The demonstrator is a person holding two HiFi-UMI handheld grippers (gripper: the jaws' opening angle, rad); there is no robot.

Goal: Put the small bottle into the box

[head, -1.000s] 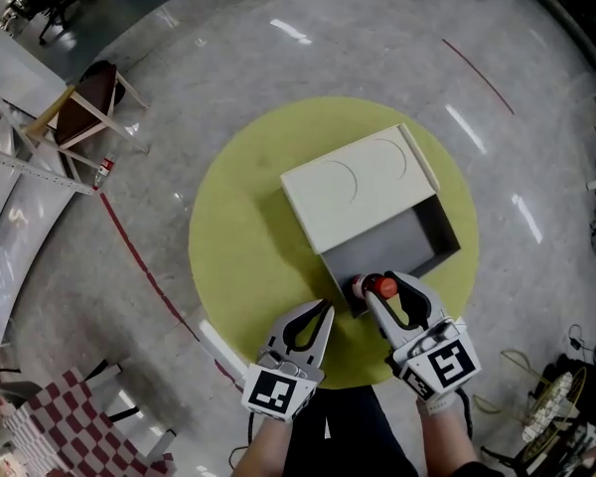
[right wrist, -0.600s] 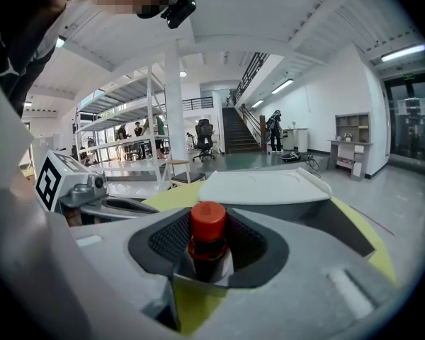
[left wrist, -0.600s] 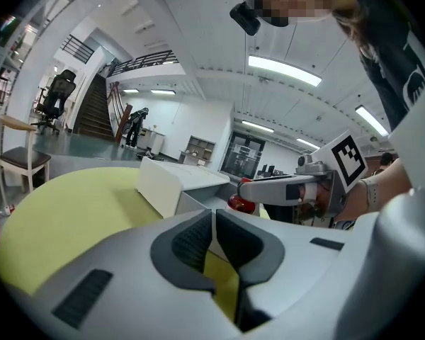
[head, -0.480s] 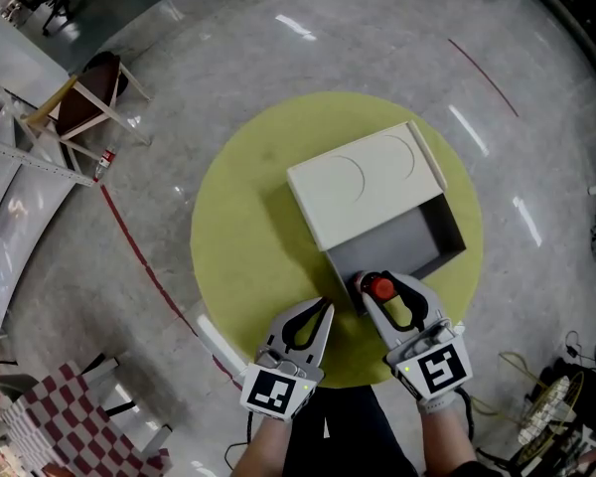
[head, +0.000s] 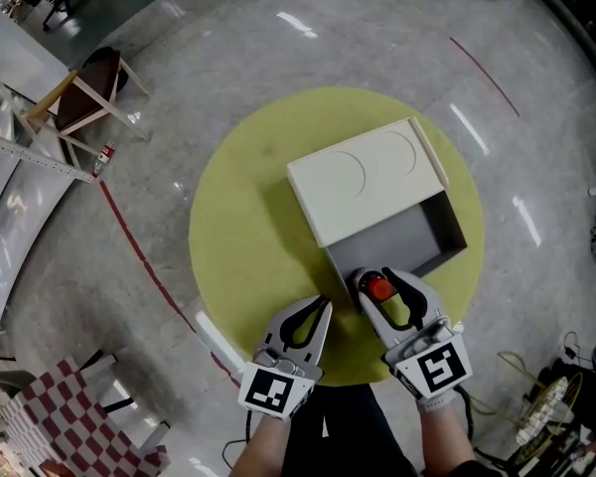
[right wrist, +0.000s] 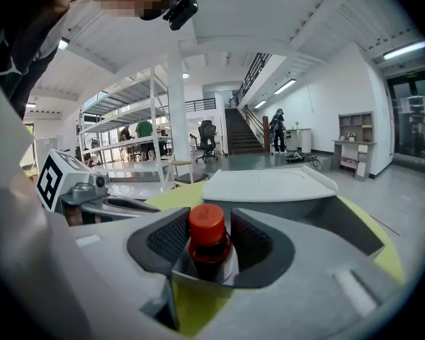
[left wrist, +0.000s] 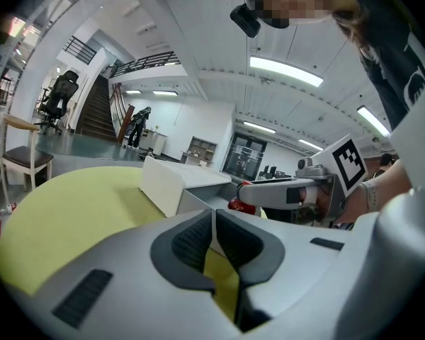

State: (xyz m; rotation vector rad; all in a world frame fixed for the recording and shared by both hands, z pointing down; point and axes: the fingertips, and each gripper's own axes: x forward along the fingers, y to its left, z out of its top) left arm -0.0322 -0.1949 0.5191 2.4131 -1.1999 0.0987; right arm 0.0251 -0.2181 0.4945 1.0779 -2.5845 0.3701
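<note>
Small bottle point(right wrist: 208, 238) between right claw's point(right wrist: 210, 219) just-widened jaws

The left tongs point(head: 324, 306) and the right tongs point(head: 379, 280) are smooth light-grey plastic shells. Each is broad at the back and tapers into two curved fingers. At the rear of each sits a white cube point(head: 270, 391) printed with black square markers. Black ribbed pads point(left wrist: 188, 241) line the inner faces of the fingers. A thin black cable point(head: 465, 407) runs from the right tongs. The person wears a dark top point(left wrist: 382, 48) with white print.
</note>
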